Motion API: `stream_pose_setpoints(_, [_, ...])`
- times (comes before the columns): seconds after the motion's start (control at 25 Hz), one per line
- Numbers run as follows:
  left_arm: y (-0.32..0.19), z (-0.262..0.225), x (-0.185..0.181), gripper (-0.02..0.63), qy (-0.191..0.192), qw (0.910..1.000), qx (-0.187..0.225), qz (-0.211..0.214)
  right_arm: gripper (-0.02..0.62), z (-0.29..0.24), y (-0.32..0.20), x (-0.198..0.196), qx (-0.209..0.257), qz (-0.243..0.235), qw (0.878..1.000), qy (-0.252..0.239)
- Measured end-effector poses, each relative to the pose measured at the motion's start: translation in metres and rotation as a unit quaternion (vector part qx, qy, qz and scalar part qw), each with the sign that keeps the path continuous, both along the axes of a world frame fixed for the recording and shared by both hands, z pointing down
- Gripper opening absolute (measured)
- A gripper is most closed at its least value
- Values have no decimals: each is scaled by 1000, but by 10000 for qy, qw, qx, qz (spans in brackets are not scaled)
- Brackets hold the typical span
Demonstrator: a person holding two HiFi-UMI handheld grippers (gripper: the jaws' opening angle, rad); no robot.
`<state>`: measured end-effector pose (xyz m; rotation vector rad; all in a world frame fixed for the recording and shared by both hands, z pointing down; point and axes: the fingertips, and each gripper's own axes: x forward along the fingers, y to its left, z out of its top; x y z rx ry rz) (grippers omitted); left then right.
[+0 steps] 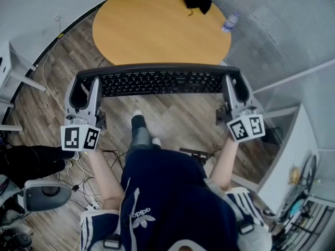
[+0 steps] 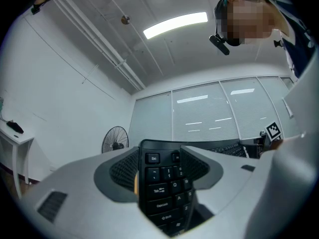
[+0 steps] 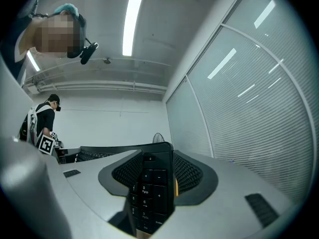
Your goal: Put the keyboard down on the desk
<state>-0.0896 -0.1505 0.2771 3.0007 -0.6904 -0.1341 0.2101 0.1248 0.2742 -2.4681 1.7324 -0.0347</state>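
Note:
A long black keyboard (image 1: 157,81) hangs level in the air in front of me, just short of the round wooden desk (image 1: 157,22). My left gripper (image 1: 89,88) is shut on its left end, where the Esc and Tab keys (image 2: 162,183) sit between the jaws. My right gripper (image 1: 234,88) is shut on its right end, clamped over the number pad (image 3: 149,183). Both gripper views look upward at the ceiling lights and walls, so the desk is hidden in them.
A black cloth (image 1: 197,0) lies at the desk's far edge, and a water bottle (image 1: 229,21) stands on the floor to its right. A standing fan (image 2: 114,139) is by the wall. Cables (image 1: 78,184) trail on the wood floor at left. Another person (image 3: 42,121) stands far off.

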Motion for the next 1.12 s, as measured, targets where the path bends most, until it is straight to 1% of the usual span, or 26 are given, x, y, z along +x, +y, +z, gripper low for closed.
stream_pose_setpoints(0.08, [24, -9, -8, 244, -40, 9995, -105, -281, 178, -12, 6, 7, -97, -286, 9995, -40])
stream_pose_setpoints(0.12, [26, -11, -10, 244, -78, 9995, -85, -290, 178, -10, 7, 6, -75, -297, 9995, -85])
stream_pose_setpoints(0.24, [-2, 3, 1, 244, -67, 9998, 150, 134, 178, 18, 7, -7, 162, 144, 9997, -108])
stream_pose_setpoints(0.36, [-20, 34, 1, 244, -49, 9995, 31, 303, 178, 42, -2, -16, 46, 311, 9995, -88])
stream_pose_setpoints(0.48, [-19, 40, -3, 244, -132, 9997, -95, 196, 178, 48, -6, -14, -46, 211, 9995, -223])
stream_pose_setpoints(0.56, [-16, 33, -3, 244, -60, 9999, -91, 34, 178, 37, -12, -5, -38, 51, 9999, -153])
stream_pose_setpoints(0.64, [-19, 30, 0, 244, 24, 10000, -58, -15, 178, 31, -19, 1, -10, 1, 10000, -45])
stream_pose_setpoints(0.84, [-43, 45, 4, 244, 71, 9993, 36, 363, 178, 50, -18, -16, 144, 392, 9991, -57])
stream_pose_setpoints(0.96, [-63, 45, 9, 244, 90, 9987, 49, 502, 178, 51, -32, -18, 166, 496, 9986, -73])
stream_pose_setpoints(1.12, [-77, 48, 16, 244, 50, 9978, 28, 667, 178, 57, -35, -21, 225, 671, 9974, -166])
